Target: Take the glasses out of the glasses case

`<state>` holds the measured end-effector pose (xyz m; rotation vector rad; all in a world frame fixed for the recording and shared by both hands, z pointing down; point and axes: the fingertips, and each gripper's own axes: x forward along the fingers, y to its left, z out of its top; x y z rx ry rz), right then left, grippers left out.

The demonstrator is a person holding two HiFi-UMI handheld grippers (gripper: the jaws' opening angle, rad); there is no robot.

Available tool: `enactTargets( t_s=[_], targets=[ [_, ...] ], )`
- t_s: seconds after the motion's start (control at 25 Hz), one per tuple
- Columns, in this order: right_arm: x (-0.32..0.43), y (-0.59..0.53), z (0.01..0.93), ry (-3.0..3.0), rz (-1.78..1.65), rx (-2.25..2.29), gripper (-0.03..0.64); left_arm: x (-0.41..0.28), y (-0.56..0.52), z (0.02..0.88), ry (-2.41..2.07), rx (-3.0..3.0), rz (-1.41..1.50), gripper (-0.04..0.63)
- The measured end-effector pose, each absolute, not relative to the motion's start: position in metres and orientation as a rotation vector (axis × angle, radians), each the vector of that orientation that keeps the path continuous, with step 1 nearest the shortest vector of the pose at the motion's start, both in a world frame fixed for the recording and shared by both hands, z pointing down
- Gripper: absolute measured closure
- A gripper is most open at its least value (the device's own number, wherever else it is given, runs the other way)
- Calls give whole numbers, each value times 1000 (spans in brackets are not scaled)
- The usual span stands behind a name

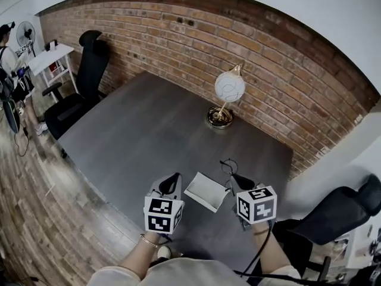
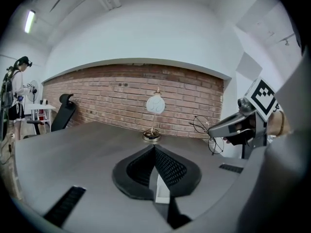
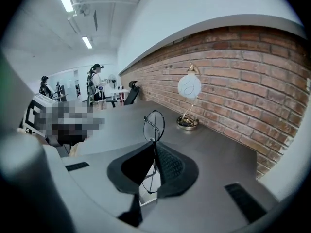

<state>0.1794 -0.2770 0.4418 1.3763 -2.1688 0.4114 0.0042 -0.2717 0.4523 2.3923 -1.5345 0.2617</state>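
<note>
Low in the head view, between the two grippers: a white case, open and flat on the grey table. Just right of it, the right gripper, jaws pinched together on thin wire-rimmed glasses — out of the case, past its upper right corner.

In the right gripper view, the right gripper at centre frame. One round lens of the glasses upright above the closed tips, the rest of the frame hanging below between the jaw bodies. At the right edge of the left gripper view, the right gripper seen from the side, the glasses dangling from its tip, clear of the tabletop, against the brick wall.

Just left of the case in the head view, the left gripper. Unclear whether touching the case. In the left gripper view, the left gripper with jaws closed tip to tip — nothing caught between them.

Upper centre of the table, near the wall: a lamp with a white globe shade on a round brass base. At upper left, a black chair beside the table, and at the far left edge a person standing.
</note>
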Motion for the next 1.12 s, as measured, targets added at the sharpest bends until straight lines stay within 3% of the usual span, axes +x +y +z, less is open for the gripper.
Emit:
enactTargets(
  t_s=[0.72, 1.12],
  targets=[
    [269, -238, 371, -2085, 363, 2118, 575, 51, -311, 396, -1467, 2598, 224, 577],
    [282, -230, 373, -2051, 406, 2226, 575, 68, -311, 393, -1444, 2612, 217, 577]
  ],
)
